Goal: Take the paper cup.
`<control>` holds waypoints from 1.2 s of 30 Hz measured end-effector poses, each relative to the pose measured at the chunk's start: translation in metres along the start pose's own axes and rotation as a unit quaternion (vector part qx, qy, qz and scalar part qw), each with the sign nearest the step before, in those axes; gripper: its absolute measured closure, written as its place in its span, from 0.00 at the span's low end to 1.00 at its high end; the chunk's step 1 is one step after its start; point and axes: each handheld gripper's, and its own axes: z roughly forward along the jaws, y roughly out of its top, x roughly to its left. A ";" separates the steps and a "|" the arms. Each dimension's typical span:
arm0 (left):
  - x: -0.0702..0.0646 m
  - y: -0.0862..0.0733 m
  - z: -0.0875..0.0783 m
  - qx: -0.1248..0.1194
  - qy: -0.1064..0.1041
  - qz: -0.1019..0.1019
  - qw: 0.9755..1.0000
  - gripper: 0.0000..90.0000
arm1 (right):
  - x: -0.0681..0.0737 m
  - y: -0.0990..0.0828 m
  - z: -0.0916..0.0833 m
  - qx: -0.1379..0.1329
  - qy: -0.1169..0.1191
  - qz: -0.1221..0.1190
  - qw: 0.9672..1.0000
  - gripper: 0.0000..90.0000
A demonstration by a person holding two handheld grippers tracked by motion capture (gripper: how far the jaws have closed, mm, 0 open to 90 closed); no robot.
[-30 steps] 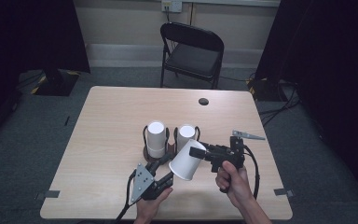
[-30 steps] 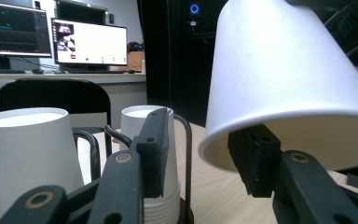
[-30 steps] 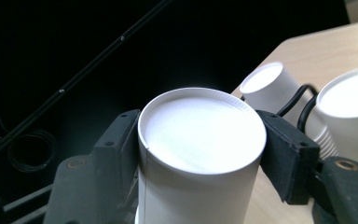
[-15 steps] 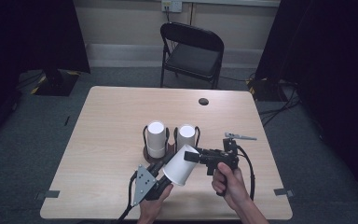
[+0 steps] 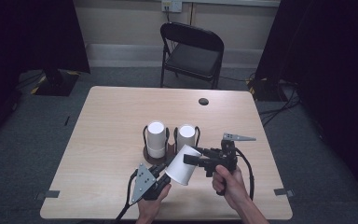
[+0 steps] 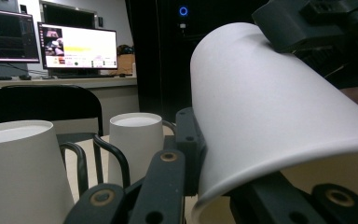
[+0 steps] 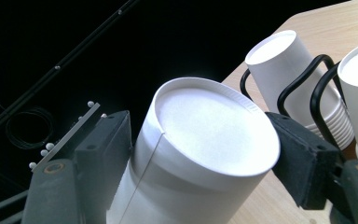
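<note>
1. My left gripper (image 5: 164, 169) is closed on the rim of the white paper cup (image 5: 182, 164), near its open mouth. One jaw sits outside the wall and one goes inside, as my left gripper view shows.
2. My right gripper (image 5: 192, 157) has its jaws on both sides of the cup's closed end. They have just been opening. In my right gripper view the black pads sit right by the cup wall, but I cannot tell if they press on it.
3. The cup hangs tilted in the air between my two tools, over the near part of the table (image 5: 112, 116). Its closed end points at my right gripper.
4. Just behind it stand two stacks of upside-down white cups, the left stack (image 5: 155, 139) and the right stack (image 5: 186, 136), in a black wire holder (image 5: 145, 134). That side is tight.
5. The far half of the table is bare light wood, with a small dark hole (image 5: 203, 101) near the back edge.
6. A black folding chair (image 5: 192, 52) stands past the table.
7. The inside of the cup is hidden.
8. The cup is smooth, round paper with a thin seam.
</note>
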 end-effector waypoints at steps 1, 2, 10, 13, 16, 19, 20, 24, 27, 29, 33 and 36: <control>0.000 0.000 0.000 0.001 0.000 0.000 1.000 0.95 | 0.000 0.000 0.000 0.001 -0.003 -0.005 1.000 0.26; 0.001 0.000 -0.001 0.002 0.001 -0.001 1.000 0.95 | 0.001 0.000 0.000 -0.001 -0.005 -0.009 1.000 0.26; 0.012 0.003 -0.006 0.015 0.005 -0.003 1.000 0.96 | 0.003 0.002 -0.005 -0.015 -0.031 -0.053 0.998 0.25; 0.016 0.006 -0.008 0.027 0.002 -0.001 1.000 0.96 | 0.004 0.002 -0.007 -0.016 -0.041 -0.068 0.997 0.25; 0.021 0.008 -0.010 0.038 -0.002 0.002 0.999 0.95 | 0.004 0.002 -0.008 -0.016 -0.045 -0.080 0.996 0.25; 0.023 0.009 -0.012 0.044 -0.002 0.005 0.999 0.95 | 0.004 0.001 -0.008 -0.015 -0.054 -0.091 0.994 0.25; 0.024 0.010 -0.013 0.050 0.000 0.004 0.999 0.95 | 0.003 0.001 -0.008 -0.015 -0.056 -0.095 0.994 0.25; 0.030 0.012 -0.016 0.081 0.017 -0.004 0.997 0.95 | 0.004 0.000 -0.008 -0.011 -0.071 -0.110 0.991 0.25; 0.036 0.013 -0.019 0.101 0.017 -0.005 0.995 0.95 | 0.006 -0.001 -0.010 -0.010 -0.086 -0.119 0.989 0.25; 0.037 0.012 -0.020 0.104 0.017 -0.007 0.994 0.95 | 0.008 0.000 -0.012 -0.012 -0.097 -0.129 0.987 0.26; 0.044 0.014 -0.022 0.124 0.016 0.002 0.992 0.95 | 0.012 0.000 -0.015 -0.013 -0.114 -0.145 0.983 0.25; 0.045 0.018 -0.020 0.145 0.006 0.013 0.989 0.95 | 0.017 -0.003 -0.016 -0.002 -0.121 -0.169 0.978 0.25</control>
